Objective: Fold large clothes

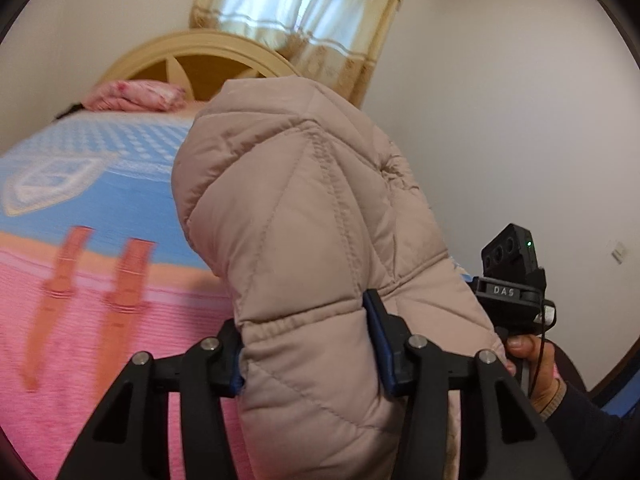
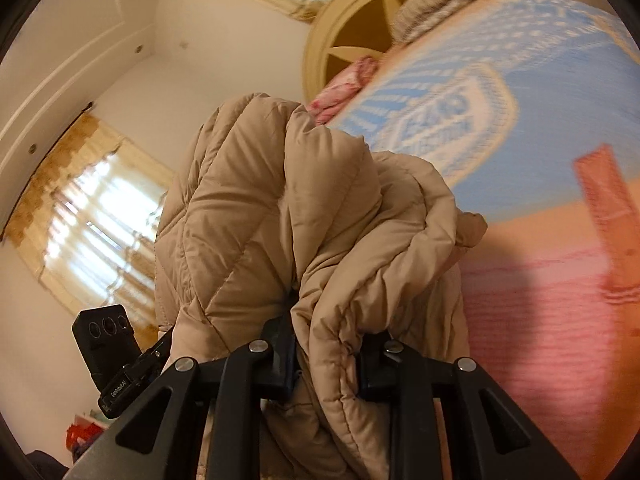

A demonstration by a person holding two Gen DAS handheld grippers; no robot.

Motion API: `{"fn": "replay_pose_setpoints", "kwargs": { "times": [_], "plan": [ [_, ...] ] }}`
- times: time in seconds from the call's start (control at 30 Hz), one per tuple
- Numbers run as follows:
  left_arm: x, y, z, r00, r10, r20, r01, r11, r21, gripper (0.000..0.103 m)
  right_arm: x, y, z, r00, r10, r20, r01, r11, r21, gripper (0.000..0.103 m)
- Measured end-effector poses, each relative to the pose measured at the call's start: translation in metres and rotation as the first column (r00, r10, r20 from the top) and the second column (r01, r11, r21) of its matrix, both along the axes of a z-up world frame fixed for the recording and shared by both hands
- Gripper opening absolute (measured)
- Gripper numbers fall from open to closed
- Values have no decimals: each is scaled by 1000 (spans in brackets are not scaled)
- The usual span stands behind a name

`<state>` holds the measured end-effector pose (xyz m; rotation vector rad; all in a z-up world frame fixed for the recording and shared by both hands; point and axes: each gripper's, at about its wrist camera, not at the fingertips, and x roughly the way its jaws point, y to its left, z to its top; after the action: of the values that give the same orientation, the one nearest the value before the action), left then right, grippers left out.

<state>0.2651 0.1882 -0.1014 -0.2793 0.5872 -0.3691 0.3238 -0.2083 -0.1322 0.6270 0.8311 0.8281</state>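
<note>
A beige quilted padded coat [image 1: 304, 208] fills the middle of the left wrist view, lifted above the bed. My left gripper [image 1: 306, 344] is shut on a thick padded fold of it, pads pressed into both sides. The right gripper's body [image 1: 516, 280], held by a hand [image 1: 536, 368], shows at the right, beside the coat. In the right wrist view the same coat [image 2: 272, 208] bunches up in front of the lens. My right gripper [image 2: 328, 354] is shut on a bunched edge of it. The left gripper's camera block [image 2: 108, 344] shows at the lower left.
A bed with a pink, orange and blue patterned cover [image 1: 100, 240] lies beneath and to the left. A folded pink blanket [image 1: 136, 96] rests by the cream headboard [image 1: 192, 56]. Curtained windows [image 1: 300, 12] and white walls stand behind.
</note>
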Motion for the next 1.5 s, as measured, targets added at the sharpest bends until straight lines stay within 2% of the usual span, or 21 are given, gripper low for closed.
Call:
{"fn": "replay_pose_setpoints", "kwargs": {
  "times": [0.33, 0.57, 0.8, 1.07, 1.13, 1.3, 1.4, 1.5],
  "plan": [
    [-38, 86, -4, 986, 168, -6, -168, 985, 44, 51, 15, 120, 4, 988, 157, 11, -157, 988, 14, 22],
    [-41, 128, -19, 970, 243, -17, -242, 969, 53, 51, 25, 190, -5, 973, 232, -6, -232, 973, 2, 22],
    [-45, 153, -34, 955, 291, -46, -288, 955, 67, 51, 35, 239, -24, 959, 281, -45, -282, 959, -18, 22],
    [-43, 164, -60, 942, 321, -100, -315, 947, 69, 51, 43, 259, -54, 953, 284, -104, -289, 957, -36, 22],
    [-41, 167, -66, 939, 327, -106, -320, 944, 76, 54, 46, 261, -61, 953, 280, -117, -287, 957, -44, 22],
    [-43, 176, -82, 924, 354, -144, -347, 935, 76, 72, 49, 267, -68, 955, 267, -127, -279, 956, -94, 22],
    [-47, 179, -90, 917, 369, -150, -361, 929, 77, 79, 49, 270, -71, 957, 265, -119, -278, 953, -117, 22],
    [-52, 177, -94, 909, 396, -128, -382, 916, 120, 88, 48, 271, -75, 959, 261, -115, -275, 951, -139, 22]
  ]
}}
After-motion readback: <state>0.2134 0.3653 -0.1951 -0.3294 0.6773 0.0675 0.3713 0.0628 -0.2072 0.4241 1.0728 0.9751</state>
